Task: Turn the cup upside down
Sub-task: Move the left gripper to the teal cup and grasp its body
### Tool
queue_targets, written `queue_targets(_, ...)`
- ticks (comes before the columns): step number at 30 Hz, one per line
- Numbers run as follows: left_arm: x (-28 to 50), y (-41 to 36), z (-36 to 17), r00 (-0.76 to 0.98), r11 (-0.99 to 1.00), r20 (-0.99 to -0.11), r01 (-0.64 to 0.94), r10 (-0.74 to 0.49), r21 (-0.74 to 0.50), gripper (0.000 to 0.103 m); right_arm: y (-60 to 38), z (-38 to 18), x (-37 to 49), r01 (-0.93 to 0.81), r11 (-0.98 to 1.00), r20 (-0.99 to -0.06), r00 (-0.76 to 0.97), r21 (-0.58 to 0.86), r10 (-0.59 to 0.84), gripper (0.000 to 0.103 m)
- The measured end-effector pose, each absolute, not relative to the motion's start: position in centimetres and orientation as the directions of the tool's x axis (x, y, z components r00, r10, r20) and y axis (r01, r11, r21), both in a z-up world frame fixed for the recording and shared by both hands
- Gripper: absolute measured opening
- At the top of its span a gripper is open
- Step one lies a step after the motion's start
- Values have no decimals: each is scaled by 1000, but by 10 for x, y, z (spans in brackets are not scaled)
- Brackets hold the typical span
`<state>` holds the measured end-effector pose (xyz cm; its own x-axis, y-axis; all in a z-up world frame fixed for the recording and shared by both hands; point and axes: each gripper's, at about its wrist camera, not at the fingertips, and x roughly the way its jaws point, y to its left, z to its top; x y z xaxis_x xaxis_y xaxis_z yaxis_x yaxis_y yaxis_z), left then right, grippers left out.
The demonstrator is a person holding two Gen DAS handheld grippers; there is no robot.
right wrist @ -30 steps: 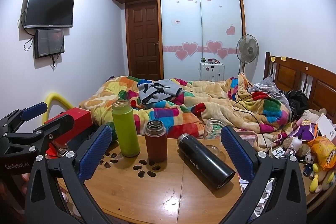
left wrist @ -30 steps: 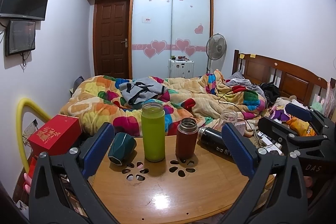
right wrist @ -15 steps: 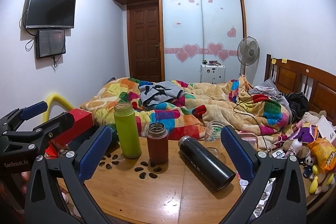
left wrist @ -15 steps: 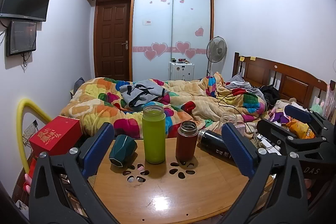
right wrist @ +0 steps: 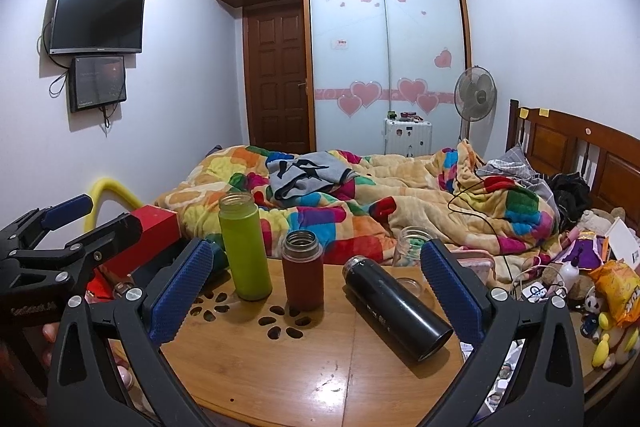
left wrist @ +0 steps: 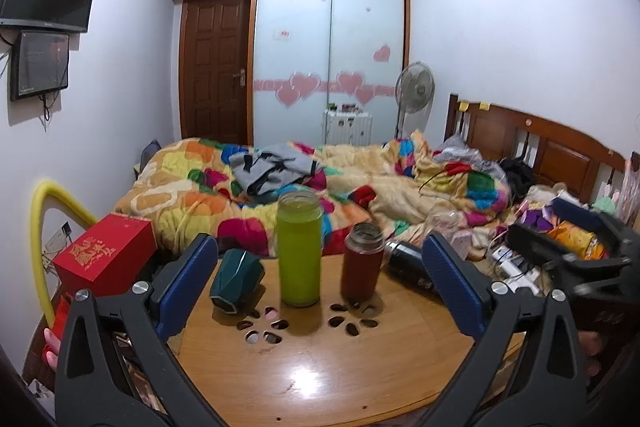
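Observation:
A dark green faceted cup (left wrist: 236,281) lies on its side at the left of the round wooden table (left wrist: 328,367). A tall green bottle (left wrist: 299,249), a red-brown bottle (left wrist: 361,269) and a black flask (right wrist: 396,307) lying on its side share the table, with a clear glass jar (right wrist: 412,247) at its far edge. My left gripper (left wrist: 320,287) is open and empty, held back over the table's near side. My right gripper (right wrist: 316,287) is open and empty; the black flask lies between its fingers, further out. In the right wrist view the green cup is mostly hidden behind the left finger.
A red box (left wrist: 106,255) stands beside the table's left edge by a yellow tube (left wrist: 40,227). A bed with a colourful quilt (left wrist: 280,187) lies behind the table. Toys, snack bags and cables (right wrist: 592,283) clutter the right side. A wooden headboard (right wrist: 580,155) stands at the right.
Both views have drawn back and risen slightly, so the table objects sit a little lower and further away. The objects have not moved. Both grippers stay open.

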<state>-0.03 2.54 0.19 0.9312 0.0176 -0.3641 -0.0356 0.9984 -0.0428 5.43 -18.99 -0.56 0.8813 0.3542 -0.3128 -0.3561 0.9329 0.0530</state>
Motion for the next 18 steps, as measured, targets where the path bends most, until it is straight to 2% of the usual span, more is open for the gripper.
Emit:
queue_targets(6, 59, 69, -37, 843, 997, -536, -71, 36, -45, 103, -194, -17, 67, -350, 935, -345, 871, 64, 350, 103)
queue_targets(10, 117, 106, -80, 718, 995, -696, -77, 9, -67, 103, -199, -29, 79, -346, 934, -372, 858, 88, 353, 103)
queue_targets(13, 156, 121, -112, 622, 995, -783, -73, -9, -70, 103, -199, -38, 89, -341, 936, -395, 850, 90, 348, 103)
queue_targets(18, 195, 136, -149, 553, 996, -833, -71, -12, -62, 103, -198, -55, 104, -335, 938, -440, 831, 93, 340, 103)
